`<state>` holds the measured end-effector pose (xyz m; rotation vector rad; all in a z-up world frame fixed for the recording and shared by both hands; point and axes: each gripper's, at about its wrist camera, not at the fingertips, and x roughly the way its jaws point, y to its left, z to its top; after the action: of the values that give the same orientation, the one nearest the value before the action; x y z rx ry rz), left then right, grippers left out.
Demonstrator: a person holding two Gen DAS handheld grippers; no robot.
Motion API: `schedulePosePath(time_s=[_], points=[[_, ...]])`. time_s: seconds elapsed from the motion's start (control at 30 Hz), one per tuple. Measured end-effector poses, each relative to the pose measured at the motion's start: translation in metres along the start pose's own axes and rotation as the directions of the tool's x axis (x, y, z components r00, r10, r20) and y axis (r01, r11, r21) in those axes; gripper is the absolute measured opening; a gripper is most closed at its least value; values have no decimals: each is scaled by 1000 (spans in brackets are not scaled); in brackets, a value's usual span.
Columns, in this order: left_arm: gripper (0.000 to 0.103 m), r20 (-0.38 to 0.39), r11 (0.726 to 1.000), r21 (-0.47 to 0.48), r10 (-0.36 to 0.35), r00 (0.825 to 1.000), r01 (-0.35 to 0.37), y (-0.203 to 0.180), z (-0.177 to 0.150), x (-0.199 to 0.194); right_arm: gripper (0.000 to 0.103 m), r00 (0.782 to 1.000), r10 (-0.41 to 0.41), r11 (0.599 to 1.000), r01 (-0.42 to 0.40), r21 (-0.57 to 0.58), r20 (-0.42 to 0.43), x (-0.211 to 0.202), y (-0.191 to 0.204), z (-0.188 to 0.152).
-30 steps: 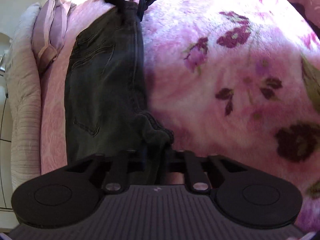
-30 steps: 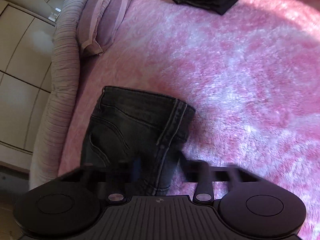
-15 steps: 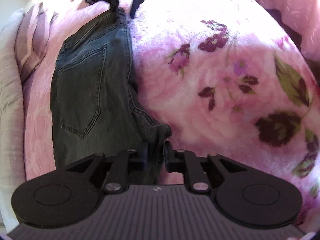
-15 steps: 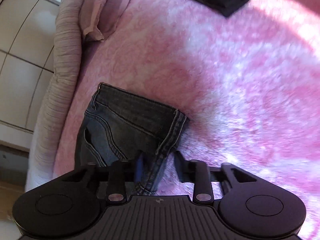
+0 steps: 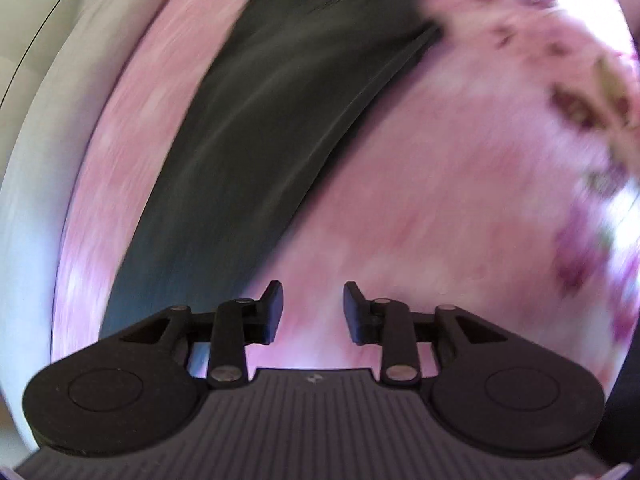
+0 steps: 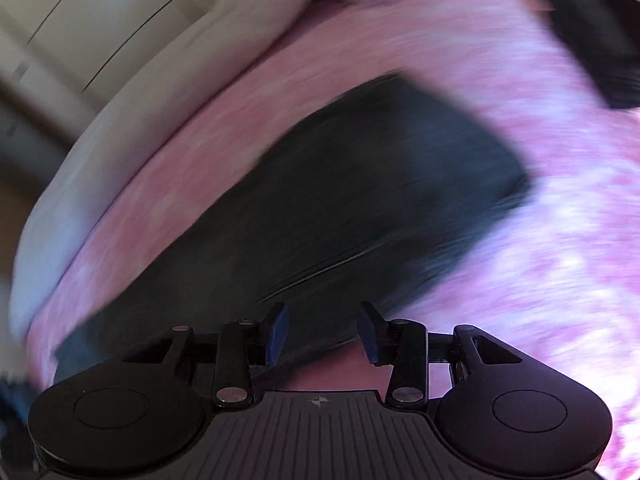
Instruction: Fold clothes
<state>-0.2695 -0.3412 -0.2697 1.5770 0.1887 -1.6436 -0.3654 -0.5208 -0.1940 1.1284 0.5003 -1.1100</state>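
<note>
Dark grey jeans point(image 5: 256, 120) lie folded lengthwise on the pink floral blanket point(image 5: 460, 200), blurred by motion in both views. My left gripper point(image 5: 310, 308) hovers above the blanket just right of the jeans. Its jaws are opening and hold nothing. In the right wrist view the jeans point(image 6: 360, 200) stretch diagonally under my right gripper point(image 6: 324, 332). Its jaws are opening too, with no cloth pinched between the blue pads; the jeans lie below them.
A stack of dark folded clothes point(image 6: 596, 40) sits on the blanket at the upper right of the right wrist view. The pale ribbed bed edge point(image 6: 120, 128) runs along the left, with pale cabinet panels point(image 6: 72, 12) beyond it.
Both grippers have let go of the jeans edge, opened, and lifted away. Both views have rolled, so the jeans now lie diagonally across them.
</note>
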Motion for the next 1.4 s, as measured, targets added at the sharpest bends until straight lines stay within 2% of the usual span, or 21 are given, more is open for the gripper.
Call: schedulePosePath(time_s=[0.1,0.2,0.37,0.47,0.53,0.63,0.73,0.83,0.93,1.03,1.17,1.23,1.27,1.3,1.37,1.4], points=[[33,-47,992,-116,47,998,-52,35,-52,3,42,998,39,994,-44,-103,-52,16,51,-14],[35,-61,980,-172,88,994,-98,73,-107,7,43,996,59,978,-72,-198,-73,31,106,-32],[39,-25,970,-214,110,994,-113,147,-192,35,43,997,59,943,-72,-324,-53,61,201,-66],[39,19,965,-238,115,993,-108,196,-215,56,43,997,37,942,-59,-330,-72,93,251,-93],[39,57,957,-276,110,992,-90,231,-217,70,43,992,41,935,-79,-346,-116,119,287,-110],[39,131,943,-332,79,988,-32,277,-211,94,43,981,55,903,-129,-411,-186,157,340,-133],[37,208,934,-355,46,977,31,308,-204,114,43,976,44,865,-144,-480,-214,188,369,-145],[31,236,911,-396,-25,971,120,336,-185,138,43,972,28,824,-154,-545,-233,216,396,-155],[28,220,890,-415,-104,970,190,361,-165,166,43,971,-41,825,-100,-556,-234,243,395,-162],[26,250,872,-416,-162,955,257,374,-163,180,43,965,-87,833,-67,-549,-249,259,385,-170],[23,261,873,-400,-182,948,278,381,-169,174,44,967,-104,822,-48,-567,-232,255,387,-175],[21,257,871,-406,-182,949,277,387,-178,167,44,964,-119,824,-37,-565,-236,249,394,-176],[21,243,872,-415,-170,955,261,390,-184,163,44,966,-114,817,-41,-576,-231,242,400,-178],[31,222,869,-437,-147,964,232,394,-191,160,44,969,-103,797,-53,-601,-222,238,409,-182],[35,186,853,-489,-100,977,181,402,-206,150,44,975,-73,739,-87,-668,-208,230,432,-193],[36,173,843,-515,-77,982,157,406,-214,144,44,977,-52,697,-111,-708,-205,227,445,-202]])
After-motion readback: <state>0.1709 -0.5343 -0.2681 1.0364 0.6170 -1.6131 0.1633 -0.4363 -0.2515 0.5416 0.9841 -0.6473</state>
